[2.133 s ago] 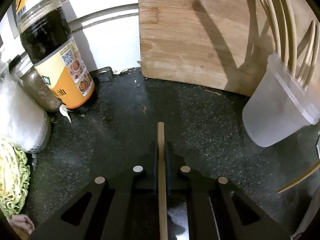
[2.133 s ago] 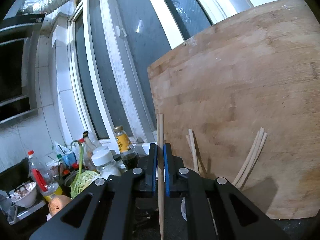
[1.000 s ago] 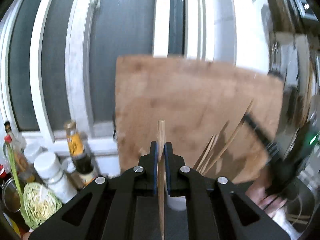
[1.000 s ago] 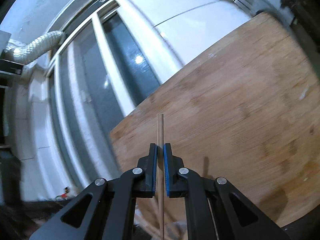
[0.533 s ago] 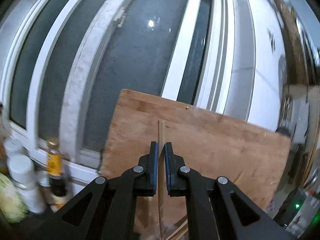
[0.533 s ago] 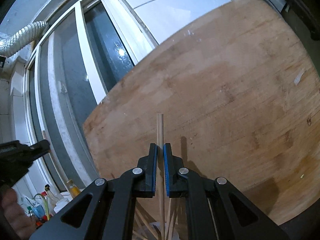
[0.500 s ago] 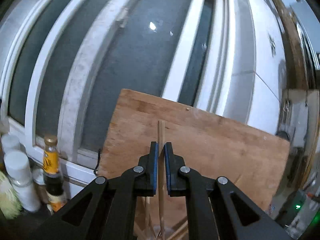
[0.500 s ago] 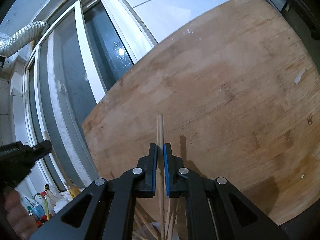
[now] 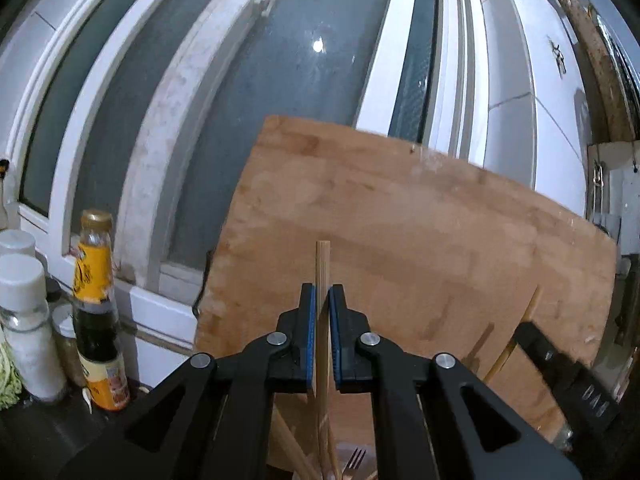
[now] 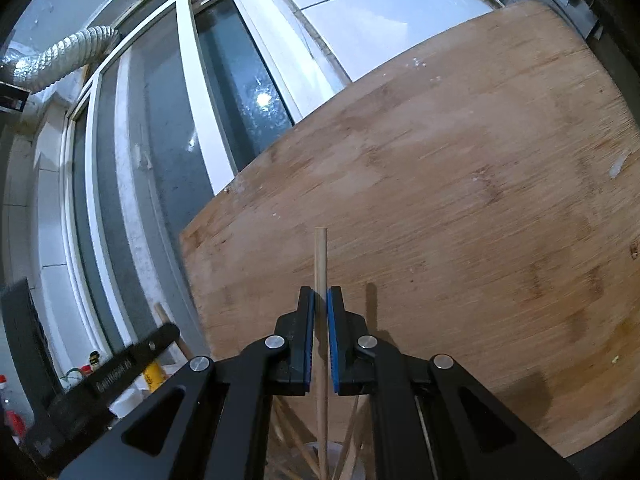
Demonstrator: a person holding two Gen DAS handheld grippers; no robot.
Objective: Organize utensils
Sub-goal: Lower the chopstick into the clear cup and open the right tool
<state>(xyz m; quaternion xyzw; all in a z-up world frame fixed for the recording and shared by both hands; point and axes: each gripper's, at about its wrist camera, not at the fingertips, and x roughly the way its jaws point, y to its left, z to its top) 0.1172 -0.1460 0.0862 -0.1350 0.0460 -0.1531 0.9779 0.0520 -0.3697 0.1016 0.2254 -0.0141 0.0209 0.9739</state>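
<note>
While label text unreadable, yellow-labelled sauce bottle (image 9: 98,316) stands beside window.

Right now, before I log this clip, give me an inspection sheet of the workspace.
Surface: dark counter, mostly hidden.
Job's things: one chopstick upright in the left gripper, another chopstick in the right gripper; more chopsticks and a fork in a cup below.
Clutter: sauce bottle, white-capped jars.
Grippers: both shut on their chopsticks.
Cables: nothing seen.
Surroundings: cutting board leaning at the window; foil duct.
</note>
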